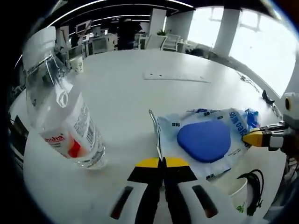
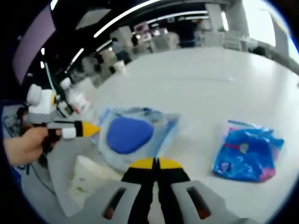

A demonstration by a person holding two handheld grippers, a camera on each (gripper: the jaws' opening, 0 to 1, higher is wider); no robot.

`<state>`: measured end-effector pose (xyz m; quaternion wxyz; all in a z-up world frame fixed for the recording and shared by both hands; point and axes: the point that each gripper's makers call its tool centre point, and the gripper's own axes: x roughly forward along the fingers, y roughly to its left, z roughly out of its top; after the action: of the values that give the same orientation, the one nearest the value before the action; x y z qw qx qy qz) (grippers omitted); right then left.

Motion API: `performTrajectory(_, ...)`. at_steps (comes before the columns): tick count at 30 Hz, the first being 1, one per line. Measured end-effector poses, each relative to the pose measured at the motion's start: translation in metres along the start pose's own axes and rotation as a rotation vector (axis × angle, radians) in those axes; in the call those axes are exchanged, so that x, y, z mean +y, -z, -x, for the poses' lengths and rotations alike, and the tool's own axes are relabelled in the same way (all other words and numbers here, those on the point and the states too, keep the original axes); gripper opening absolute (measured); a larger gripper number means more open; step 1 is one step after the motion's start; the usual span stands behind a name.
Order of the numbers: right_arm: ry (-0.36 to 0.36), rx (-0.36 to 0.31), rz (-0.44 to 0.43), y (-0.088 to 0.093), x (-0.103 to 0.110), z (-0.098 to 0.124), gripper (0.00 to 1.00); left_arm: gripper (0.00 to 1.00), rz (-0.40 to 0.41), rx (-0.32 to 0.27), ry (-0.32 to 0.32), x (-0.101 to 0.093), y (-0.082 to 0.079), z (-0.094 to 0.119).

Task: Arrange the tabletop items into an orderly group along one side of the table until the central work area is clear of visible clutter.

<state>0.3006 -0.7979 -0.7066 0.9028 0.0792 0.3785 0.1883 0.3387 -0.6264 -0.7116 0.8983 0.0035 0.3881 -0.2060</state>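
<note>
A clear plastic packet with a blue rounded pad inside lies on the white table. My left gripper is shut, its yellow tips pinching the packet's near left edge. In the right gripper view the left gripper, held by a hand, meets the packet's left edge. My right gripper is shut on the opposite edge; in the left gripper view the right gripper comes in from the right. A clear water bottle with a red label stands at the left.
A blue and pink packet lies right of the clear one; its blue corner peeks out behind. A white paper cup and a black cable sit near the table edge. A long white strip lies farther back.
</note>
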Motion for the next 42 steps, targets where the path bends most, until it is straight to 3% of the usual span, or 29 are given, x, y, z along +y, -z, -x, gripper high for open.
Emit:
performTrajectory(11,0.059,0.021,0.065,-0.005,-0.029,0.004,0.0,0.0,-0.06,0.005,0.015,-0.024,-0.012,-0.02)
performTrajectory(16,0.063,0.035,0.084,-0.005,-0.04,0.0,0.0,0.0,-0.043,0.011,0.021,-0.026,-0.012,-0.025)
performTrajectory(27,0.076,0.08,0.145,-0.001,-0.041,-0.008,0.0,0.0,-0.055,0.023,0.011,-0.024,-0.011,-0.032)
performTrajectory(42,0.082,0.099,0.154,0.001,-0.046,-0.013,0.0,0.0,-0.032,0.033,0.001,-0.024,-0.007,-0.037)
